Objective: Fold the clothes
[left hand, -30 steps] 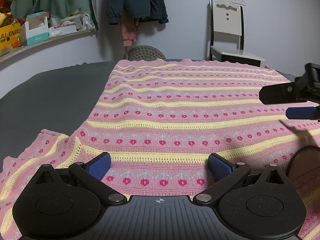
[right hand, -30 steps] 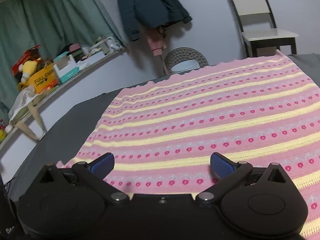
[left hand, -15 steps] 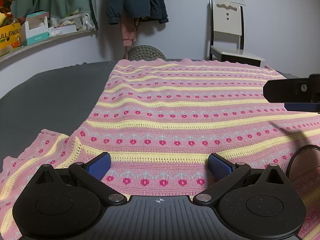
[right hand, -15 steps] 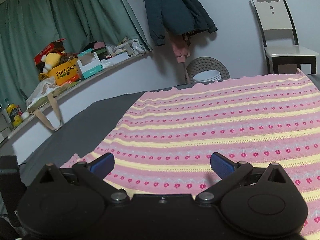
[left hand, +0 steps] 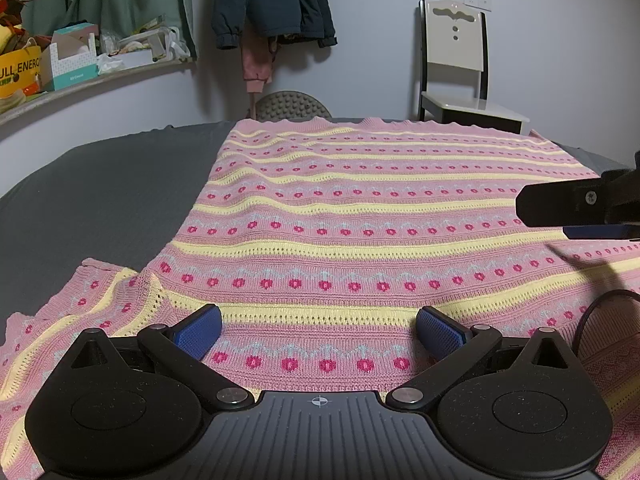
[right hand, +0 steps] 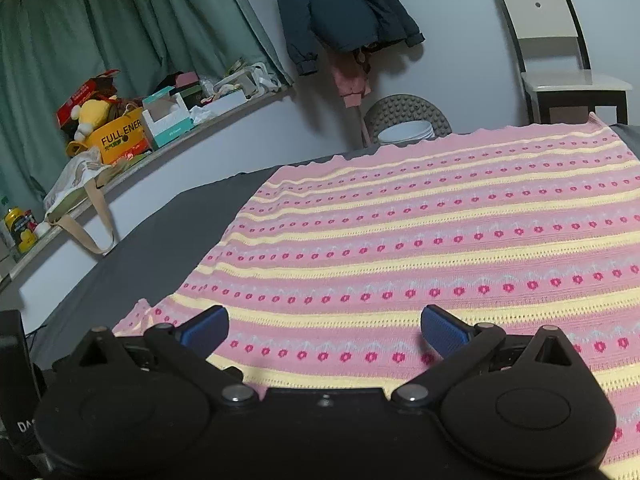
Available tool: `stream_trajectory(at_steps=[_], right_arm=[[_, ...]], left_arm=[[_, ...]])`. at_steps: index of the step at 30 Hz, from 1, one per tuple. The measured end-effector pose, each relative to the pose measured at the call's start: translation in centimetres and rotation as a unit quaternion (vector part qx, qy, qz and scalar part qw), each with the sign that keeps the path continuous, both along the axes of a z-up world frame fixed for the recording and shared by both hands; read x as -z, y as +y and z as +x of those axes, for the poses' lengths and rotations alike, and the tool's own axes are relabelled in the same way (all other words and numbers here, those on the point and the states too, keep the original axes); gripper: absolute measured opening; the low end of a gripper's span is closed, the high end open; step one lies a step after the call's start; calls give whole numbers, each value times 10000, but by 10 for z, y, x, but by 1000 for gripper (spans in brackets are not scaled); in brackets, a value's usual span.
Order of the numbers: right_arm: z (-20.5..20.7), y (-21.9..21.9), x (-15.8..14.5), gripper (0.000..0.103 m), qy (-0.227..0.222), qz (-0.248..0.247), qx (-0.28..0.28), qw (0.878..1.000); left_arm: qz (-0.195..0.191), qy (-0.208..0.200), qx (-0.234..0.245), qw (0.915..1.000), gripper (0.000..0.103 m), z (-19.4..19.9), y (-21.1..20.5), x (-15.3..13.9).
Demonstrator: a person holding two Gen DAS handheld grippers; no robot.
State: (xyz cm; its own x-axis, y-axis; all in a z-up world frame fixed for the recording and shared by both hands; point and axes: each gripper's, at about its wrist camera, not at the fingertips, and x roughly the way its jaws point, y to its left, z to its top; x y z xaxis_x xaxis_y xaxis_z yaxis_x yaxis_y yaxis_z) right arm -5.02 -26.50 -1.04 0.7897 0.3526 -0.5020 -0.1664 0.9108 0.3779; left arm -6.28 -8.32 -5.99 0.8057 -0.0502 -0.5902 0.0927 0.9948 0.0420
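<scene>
A: How far along is the fold?

B: Barely begun, I'd say. The sweater (left hand: 360, 216) lies spread flat on the grey bed (left hand: 100, 200), body unfolded, hem at twelve o'clock toward the chair (left hand: 456, 64). One sleeve (left hand: 68, 316) trails out at nine o'clock, not yet brought in. Sleeves and body are all left to do.

A: And the grippers?

B: The left gripper (left hand: 318, 330) sits low over the near edge at six o'clock, fingers spread wide, nothing between them. The right gripper (right hand: 324, 330) is the same: wide apart, holding nothing, over the knit. In the left view it pokes in at three o'clock.

A: Anything you can't see?

B: The neckline and the other sleeve. The near edge is hidden under the gripper bodies, and the right side runs off frame. I can't tell whether the fingers touch the fabric.
</scene>
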Motion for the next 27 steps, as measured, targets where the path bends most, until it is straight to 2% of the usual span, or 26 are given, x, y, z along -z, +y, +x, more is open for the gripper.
stream_trajectory(at_steps=[27], right_arm=[[0, 2, 2, 103, 122, -34, -145, 9998]], left_arm=[[-1, 2, 2, 10000, 103, 0, 0, 0]])
